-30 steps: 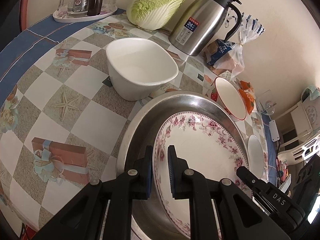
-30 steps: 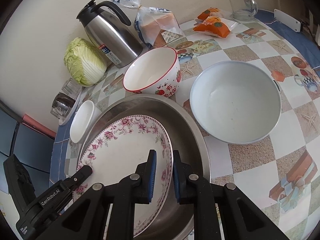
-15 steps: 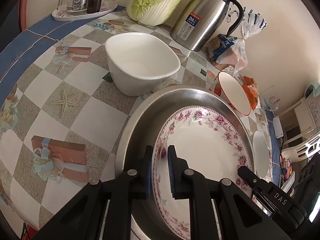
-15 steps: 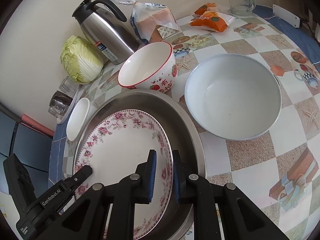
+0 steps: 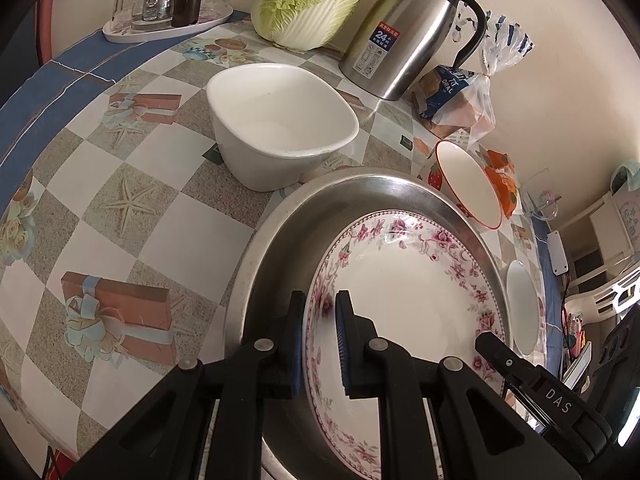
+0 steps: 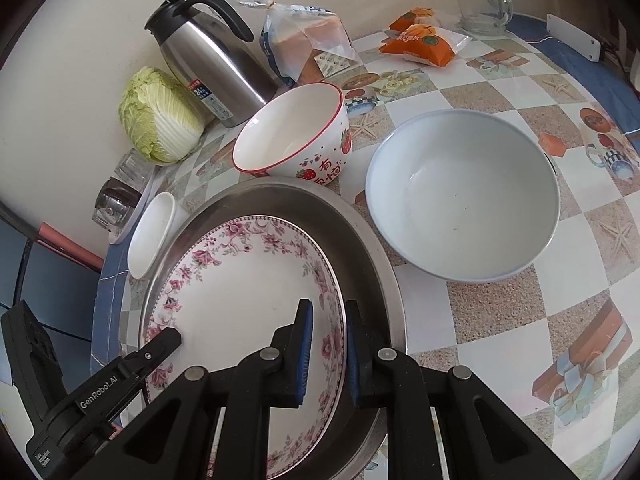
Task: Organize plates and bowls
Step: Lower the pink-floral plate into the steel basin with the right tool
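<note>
- The floral plate (image 5: 404, 300) sits inside the steel basin (image 5: 276, 240) at the near middle of the bench (image 5: 132, 216), held by both grippers at opposite edges
- The left gripper (image 5: 320, 332) is clamped narrow on the plate's left rim, one pad outside the rim and one on the inner face
- The right gripper (image 6: 328, 344) is pinched narrow on the plate's right rim in the same way, its outer finger (image 6: 354, 344) between the plate and the basin wall
- In the right wrist view the plate's right edge looks raised above the basin floor, so the plate is tilted
- A white squarish bowl (image 5: 280, 124) stands just beyond the basin on its far left
- A strawberry bowl (image 6: 292, 132) with a red rim stands at the basin's far edge
- A large pale bowl (image 6: 464, 196) stands on the bench to the basin's right, close to it
- Against the far wall stand a steel thermos jug (image 5: 404, 36), a napa cabbage (image 5: 312, 0) and a bread bag (image 6: 304, 44)
- A tray of glasses (image 5: 168, 4) is at the far left corner
</note>
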Demonstrator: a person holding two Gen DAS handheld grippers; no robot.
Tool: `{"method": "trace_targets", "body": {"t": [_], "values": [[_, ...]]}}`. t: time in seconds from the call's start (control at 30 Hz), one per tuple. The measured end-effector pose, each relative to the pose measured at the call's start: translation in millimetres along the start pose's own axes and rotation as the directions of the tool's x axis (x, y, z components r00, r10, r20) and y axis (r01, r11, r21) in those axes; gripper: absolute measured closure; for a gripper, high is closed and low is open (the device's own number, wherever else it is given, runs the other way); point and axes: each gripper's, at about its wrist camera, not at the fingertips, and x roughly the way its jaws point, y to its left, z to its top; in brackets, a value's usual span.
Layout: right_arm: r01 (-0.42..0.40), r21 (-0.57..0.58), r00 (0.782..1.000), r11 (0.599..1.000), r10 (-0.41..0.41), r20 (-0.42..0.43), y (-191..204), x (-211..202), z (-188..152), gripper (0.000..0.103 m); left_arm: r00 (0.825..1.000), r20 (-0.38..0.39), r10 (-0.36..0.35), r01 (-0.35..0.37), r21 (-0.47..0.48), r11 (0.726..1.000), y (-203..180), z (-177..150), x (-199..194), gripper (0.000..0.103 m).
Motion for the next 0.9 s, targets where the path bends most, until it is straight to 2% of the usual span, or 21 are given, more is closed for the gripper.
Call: {"method": "trace_targets", "body": {"t": [0.2, 0.37, 0.6, 0.9], "values": [[0.019, -0.025, 1.000, 1.000, -0.019, -0.001, 2.9, 1.3, -0.1, 0.086, 1.000, 0.000, 0.008, -0.008, 0.001, 1.000, -0.5, 0.3, 0.3, 0.088], [0.041, -0.055, 0.999, 0.998, -0.041, -0.001, 5.2, 2.0, -1.2, 0.086, 0.999, 0.004, 0.053, -0.054, 0.045, 0.998, -6.8, -1.0, 1.5, 0.088], [0.047, -0.063, 0.999, 0.997, -0.047, 0.002, 5.5, 2.3, -1.0, 0.087, 0.996, 0.018, 0.083, -0.084, 0.059, 0.995, -6.8, -0.8, -0.5, 0.087], [0.059, -0.078, 0.998, 0.995, -0.059, 0.003, 6.7, 2.5, -0.9, 0.087, 0.997, 0.019, 0.074, -0.075, 0.046, 0.996, -5.0, 0.3, -1.9, 0.087]]}}
